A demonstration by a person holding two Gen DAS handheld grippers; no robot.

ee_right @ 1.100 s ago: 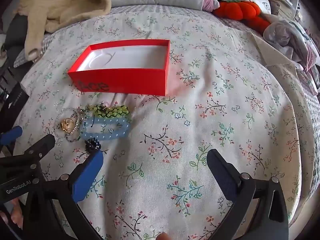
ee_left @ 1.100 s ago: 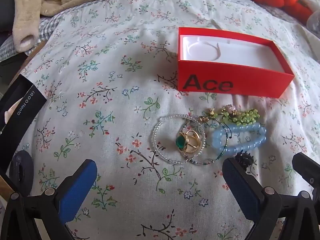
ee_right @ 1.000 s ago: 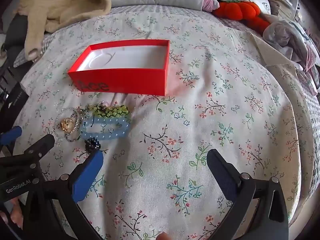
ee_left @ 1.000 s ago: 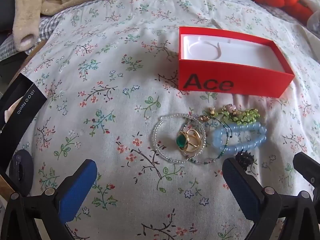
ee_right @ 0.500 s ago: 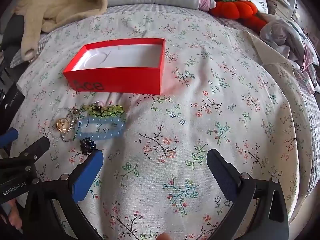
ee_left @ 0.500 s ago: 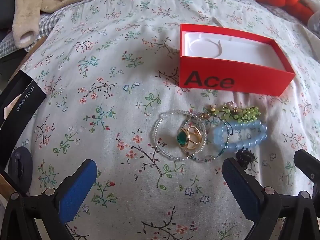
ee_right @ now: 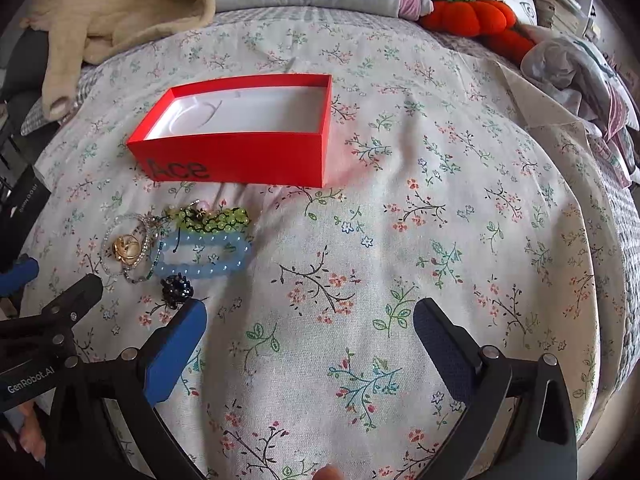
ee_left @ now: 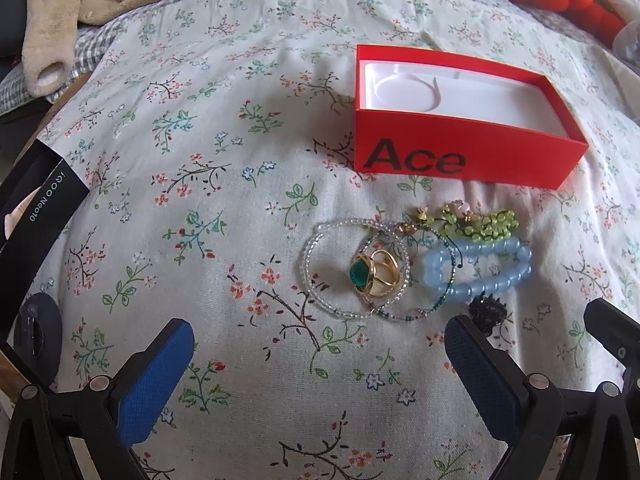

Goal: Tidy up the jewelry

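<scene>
An open red box marked "Ace", with a white insert, sits on the floral bedspread; it also shows in the right wrist view. In front of it lies a jewelry pile: a gold ring with a green stone inside a clear bead bracelet, a light blue bead bracelet, a green bead bracelet and a small black beaded piece. My left gripper is open and empty, just short of the pile. My right gripper is open and empty, right of the pile.
A beige plush garment lies at the back left. Pillows and an orange plush pumpkin are at the back right. A black "iQOO Neo10" box sits at the left edge. Crumpled clothes lie far right.
Both grippers have moved slightly forward toward the jewelry and box; the scene has shifted down a little in both views. Nothing was taken hold of.
</scene>
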